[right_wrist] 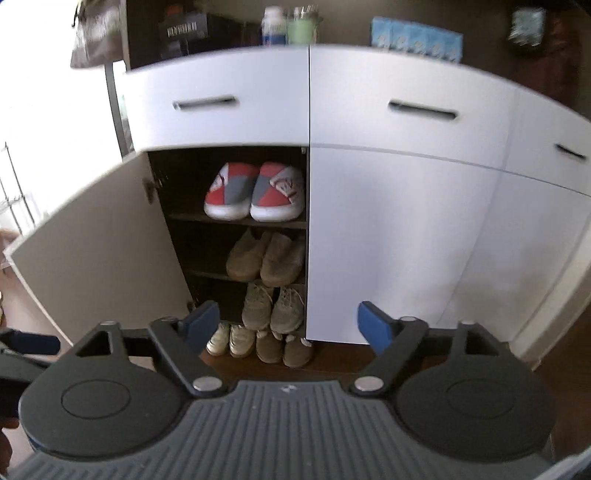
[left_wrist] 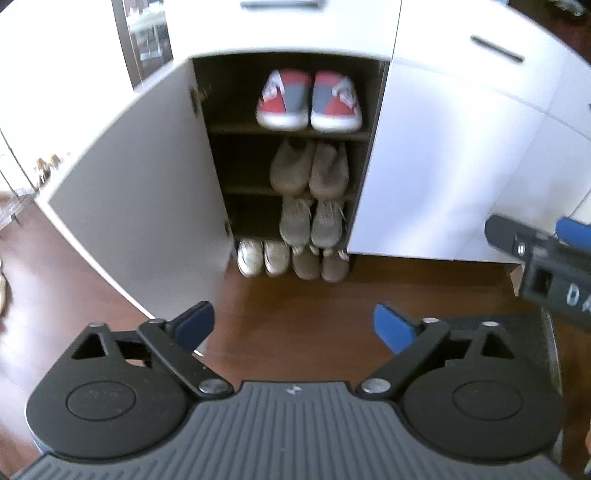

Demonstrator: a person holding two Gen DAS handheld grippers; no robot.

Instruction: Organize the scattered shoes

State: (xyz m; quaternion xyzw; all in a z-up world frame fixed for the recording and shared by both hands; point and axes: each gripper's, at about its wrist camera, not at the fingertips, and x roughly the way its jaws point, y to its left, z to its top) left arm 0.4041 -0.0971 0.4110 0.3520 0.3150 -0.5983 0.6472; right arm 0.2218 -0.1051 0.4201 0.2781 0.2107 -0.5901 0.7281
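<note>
Ten shoes in five pairs: red-grey slippers (left_wrist: 308, 101), two tan pairs, grey trainers, white trainers (left_wrist: 263, 257)

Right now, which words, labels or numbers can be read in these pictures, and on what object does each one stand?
"D A": white letters on the right tool's body, cut off at the frame edge.
Pale lettering on the dark box on top of the cabinet: too blurred to read.
Red-and-grey shoes' markings: blurred, unreadable.

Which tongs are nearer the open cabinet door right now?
Left. The left tongs hang just off the lower corner of the open door; the right tongs sit farther right, facing the shelves.
</note>
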